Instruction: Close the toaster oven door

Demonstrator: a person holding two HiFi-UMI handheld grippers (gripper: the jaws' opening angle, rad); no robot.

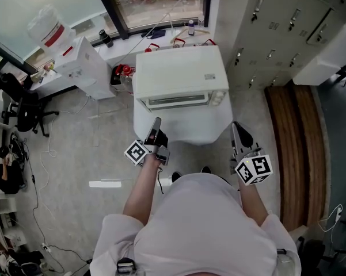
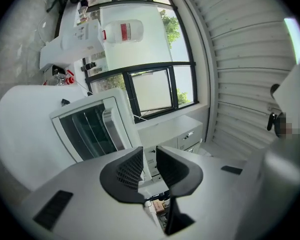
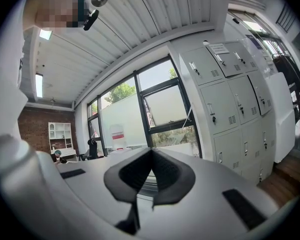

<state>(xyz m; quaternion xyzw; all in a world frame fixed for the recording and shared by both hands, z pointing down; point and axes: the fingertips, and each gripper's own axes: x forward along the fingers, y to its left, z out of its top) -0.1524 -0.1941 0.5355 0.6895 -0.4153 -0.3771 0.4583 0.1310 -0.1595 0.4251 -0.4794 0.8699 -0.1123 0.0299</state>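
A white toaster oven (image 1: pixel 181 76) stands on a small white table (image 1: pixel 187 132), and its glass door (image 1: pixel 178 100) sits flush against the front. In the left gripper view the oven (image 2: pixel 90 131) shows tilted, with its door handle (image 2: pixel 112 129) ahead and left of the jaws. My left gripper (image 1: pixel 156 125) hovers over the table's front left, short of the door. Its jaws (image 2: pixel 150 161) stand a narrow gap apart with nothing between them. My right gripper (image 1: pixel 237 132) is off the table's right edge, its pads (image 3: pixel 150 156) meeting on nothing, aimed up at the window and lockers.
A white water dispenser (image 1: pixel 75 59) with a bottle stands at the left near the window. Grey lockers (image 1: pixel 276 22) line the right wall above a wooden floor strip (image 1: pixel 299 148). A black office chair (image 1: pixel 23 105) and loose cables lie at the far left.
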